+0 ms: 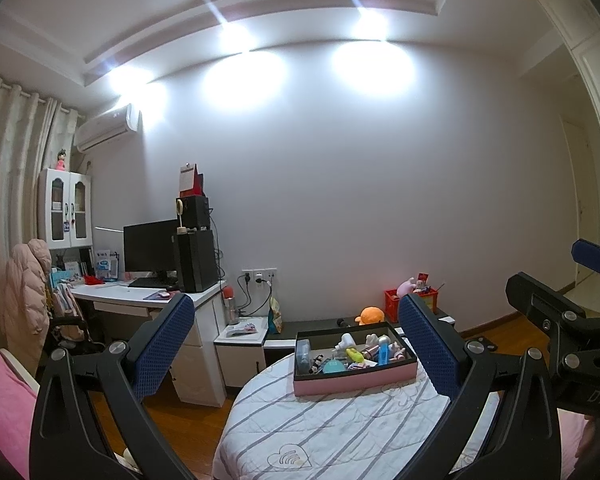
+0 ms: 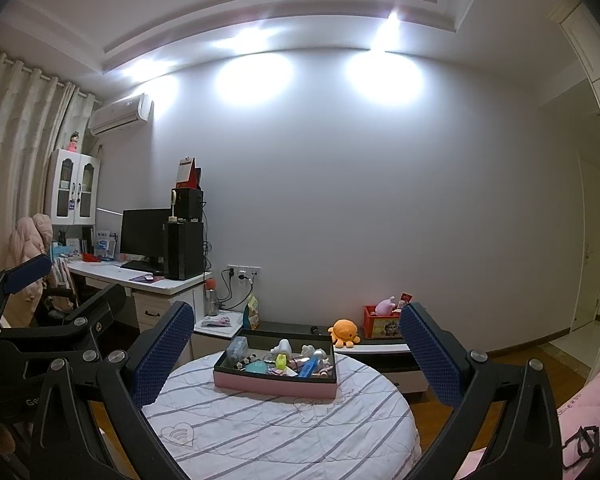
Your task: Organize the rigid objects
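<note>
**Left wrist view: both grippers held wide over the round table, tray untouched**

Left wrist view has the left gripper (image 1: pixel 296 334) raised above a round table (image 1: pixel 340 432) draped in a white cloth with grey stripes. Its blue-padded fingers (image 1: pixel 164 348) stand far apart with nothing between them. Framed in that gap sits the pink-sided tray (image 1: pixel 354 378), dark inside, at about 12 o'clock on the tabletop. It is crowded with small rigid things: a white bottle (image 1: pixel 345 342), a yellow-green piece (image 1: pixel 354 355), a blue stick-shaped item (image 1: pixel 384 354), a teal round lid (image 1: pixel 334 367) and a clear grey box (image 1: pixel 302 350) at its left end. The rest are too small to name.

At 3 o'clock of this view the right gripper's black frame pokes in, well clear of the tray.

From the right wrist, the right gripper (image 2: pixel 296 334) is likewise spread wide and holds nothing, with the same tray (image 2: pixel 274 386) just left of centre between its pads. Behind the table, at 1 o'clock, an orange plush octopus (image 2: pixel 344 332) rests on a low bench beside a red box (image 2: pixel 382 326). A desk with a dark monitor (image 2: pixel 144 234) stands at 10 o'clock.
</note>
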